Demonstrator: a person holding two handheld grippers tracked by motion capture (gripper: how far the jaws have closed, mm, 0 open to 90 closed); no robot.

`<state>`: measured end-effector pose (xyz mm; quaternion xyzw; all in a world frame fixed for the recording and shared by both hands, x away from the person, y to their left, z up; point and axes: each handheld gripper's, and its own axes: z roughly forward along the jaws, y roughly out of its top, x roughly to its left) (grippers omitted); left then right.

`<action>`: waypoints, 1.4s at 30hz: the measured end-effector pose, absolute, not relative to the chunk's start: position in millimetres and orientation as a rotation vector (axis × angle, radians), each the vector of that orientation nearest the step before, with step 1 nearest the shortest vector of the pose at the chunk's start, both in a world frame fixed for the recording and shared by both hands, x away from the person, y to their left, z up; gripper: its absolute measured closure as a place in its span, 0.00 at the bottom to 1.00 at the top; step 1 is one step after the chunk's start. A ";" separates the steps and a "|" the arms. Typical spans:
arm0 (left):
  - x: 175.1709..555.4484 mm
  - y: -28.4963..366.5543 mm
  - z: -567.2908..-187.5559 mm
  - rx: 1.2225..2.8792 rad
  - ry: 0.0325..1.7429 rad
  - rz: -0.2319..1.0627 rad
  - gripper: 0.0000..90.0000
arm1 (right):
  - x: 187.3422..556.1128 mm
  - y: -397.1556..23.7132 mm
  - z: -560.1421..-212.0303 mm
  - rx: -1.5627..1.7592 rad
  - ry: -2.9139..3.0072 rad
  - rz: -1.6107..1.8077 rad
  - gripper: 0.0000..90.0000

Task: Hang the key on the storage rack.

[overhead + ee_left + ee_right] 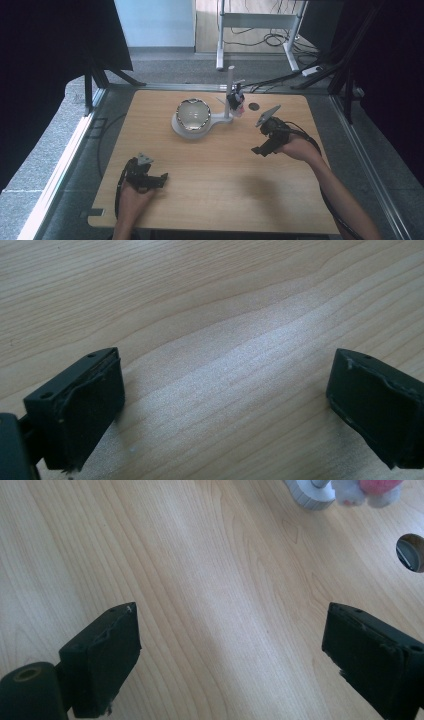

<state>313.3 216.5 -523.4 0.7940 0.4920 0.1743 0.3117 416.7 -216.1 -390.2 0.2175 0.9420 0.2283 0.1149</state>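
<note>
The right gripper (261, 149) is held above the bare tabletop (210, 170) with its jaws spread wide and nothing between them. In the right gripper view, wood grain is seen between the two black pads. The small pink-and-white thing (372, 487) hangs ahead of this gripper and off to the right of its line, just beside the round foot of the white stand (310, 492). In the high view it is seen clipped low on the stand's upright post, beyond the gripper's tips. A shiny bowl (192, 114) sits on the far-left end of the same stand, and a dark round hole (411, 552) lies in the tabletop to the gripper's right.

The step in hand is judged to be the approach to that pink-and-white thing. It would be done well if the gripper were first swung to the right until the thing is centred between the pads, and only then carried forward. The jaws should be kept wide until both pads flank the soft body. The post and the clip should be left outside the grip, or the light stand may be dragged or tipped and the bowl disturbed. A level, slow entry is advised.

The left gripper (163, 178) rests low near the tabletop's near edge, well apart from the stand, its jaws also wide and empty; it could be brought up to steady the stand's foot.
</note>
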 end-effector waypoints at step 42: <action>313.3 216.7 -523.2 2.100 1.297 0.460 0.02 | 338.1 -262.2 -426.0 0.698 2.616 0.853 0.09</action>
